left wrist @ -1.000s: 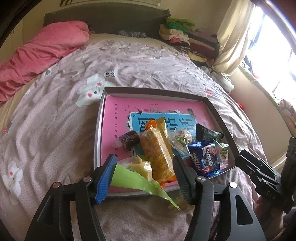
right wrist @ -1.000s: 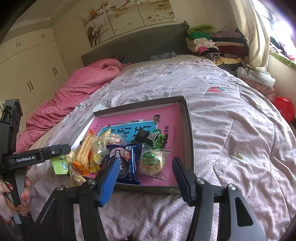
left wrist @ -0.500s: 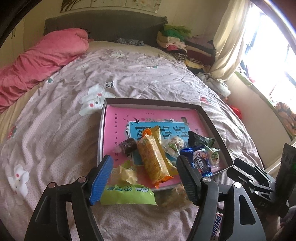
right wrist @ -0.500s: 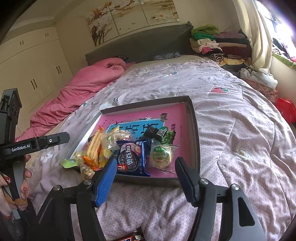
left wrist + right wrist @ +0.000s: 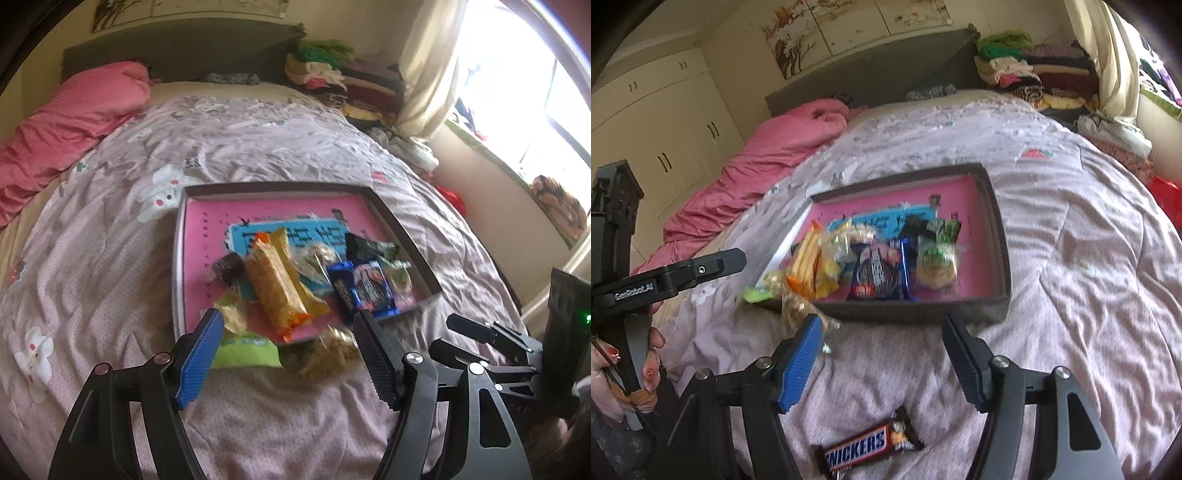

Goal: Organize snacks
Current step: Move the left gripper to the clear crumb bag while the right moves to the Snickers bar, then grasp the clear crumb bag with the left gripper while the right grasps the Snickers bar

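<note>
Snacks mostly gathered in the tray; three stragglers lying outside its near rim.

Tray (image 5: 997, 229) is holding the bulk: orange cracker pack (image 5: 280, 284), blue Oreo pack (image 5: 879, 273), round green-labelled pack (image 5: 938, 262), dark wrapped sweet (image 5: 229, 266). Outside it, a green packet (image 5: 247, 350) and a clear crinkly packet (image 5: 328, 350) are lying just off its near edge, and a Snickers bar (image 5: 868, 446) is sitting further out on the quilt (image 5: 1089, 295). Left gripper (image 5: 288, 358) and right gripper (image 5: 882, 358) are both hanging spread and empty, jaws having just been opening, nothing between the pads. Judging roughly two-thirds done; the three loose items are awaiting placement.
</note>
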{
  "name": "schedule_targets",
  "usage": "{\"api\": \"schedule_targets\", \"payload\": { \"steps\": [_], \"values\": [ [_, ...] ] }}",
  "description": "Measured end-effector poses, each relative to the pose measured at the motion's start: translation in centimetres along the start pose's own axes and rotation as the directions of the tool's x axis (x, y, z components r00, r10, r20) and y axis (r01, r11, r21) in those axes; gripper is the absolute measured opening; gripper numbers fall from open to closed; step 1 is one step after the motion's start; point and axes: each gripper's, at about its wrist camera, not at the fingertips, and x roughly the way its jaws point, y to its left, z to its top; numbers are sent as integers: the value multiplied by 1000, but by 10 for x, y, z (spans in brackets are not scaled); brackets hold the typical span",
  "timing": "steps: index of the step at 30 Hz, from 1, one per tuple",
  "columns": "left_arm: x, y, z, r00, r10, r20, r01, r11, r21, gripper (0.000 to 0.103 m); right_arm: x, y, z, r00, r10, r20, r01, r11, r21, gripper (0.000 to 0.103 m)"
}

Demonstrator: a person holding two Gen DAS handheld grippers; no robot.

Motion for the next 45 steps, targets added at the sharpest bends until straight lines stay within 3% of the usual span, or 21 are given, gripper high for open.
{"api": "schedule_targets", "payload": {
  "steps": [12,16,23,33,36,37,45],
  "values": [
    [30,-21,-31,993,-20,-119,30,996,84,74,-10,-4,-33,988,20,-151,-5,995,96,66],
    [39,-26,-37,990,-11,-142,26,993,111,74,-10,-5,-43,975,60,-216,-30,990,141,66],
    [51,-31,-43,986,-4,-165,25,991,128,74,3,-1,-61,942,60,-330,-7,987,160,66],
    [68,-26,-43,983,14,-182,9,993,121,74,28,18,-58,936,42,-351,-10,996,94,59],
    [71,-24,-42,982,14,-187,7,994,112,74,37,19,-55,938,19,-345,6,997,72,49],
    [72,-23,-42,982,13,-188,8,994,110,74,40,19,-54,940,5,-341,15,998,57,41],
    [83,-32,-43,980,6,-196,20,992,126,74,43,19,-47,953,-17,-302,16,1000,-5,30]
  ]
}}
